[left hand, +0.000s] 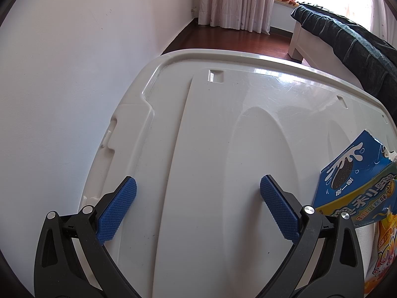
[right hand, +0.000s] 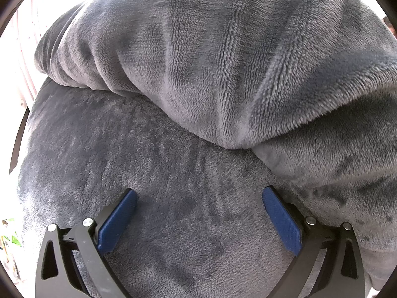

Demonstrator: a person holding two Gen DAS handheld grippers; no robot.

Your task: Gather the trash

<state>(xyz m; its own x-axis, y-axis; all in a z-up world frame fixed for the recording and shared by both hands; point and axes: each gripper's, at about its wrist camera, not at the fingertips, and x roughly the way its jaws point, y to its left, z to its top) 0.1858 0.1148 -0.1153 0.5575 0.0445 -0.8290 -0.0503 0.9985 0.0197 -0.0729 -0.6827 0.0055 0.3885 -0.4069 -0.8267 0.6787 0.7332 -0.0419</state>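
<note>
Seemingly nothing is collected yet: left tongs (left hand: 198,208) hang spread and empty beside the blue snack box (left hand: 352,181); right tongs (right hand: 199,221), likewise spread, face only grey blanket (right hand: 211,74).

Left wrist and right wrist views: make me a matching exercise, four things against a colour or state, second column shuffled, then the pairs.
Things:
1. snack box
2. storage lid
3. blanket
4. left gripper

Colour or state:
A. grey plush, bunched in folds
B. open, nothing between its fingers
C. blue, with a cookie-and-milk picture
D. glossy white plastic

Pairs: 1-C, 2-D, 3-A, 4-B

The right gripper is open too, over the blanket.
</note>
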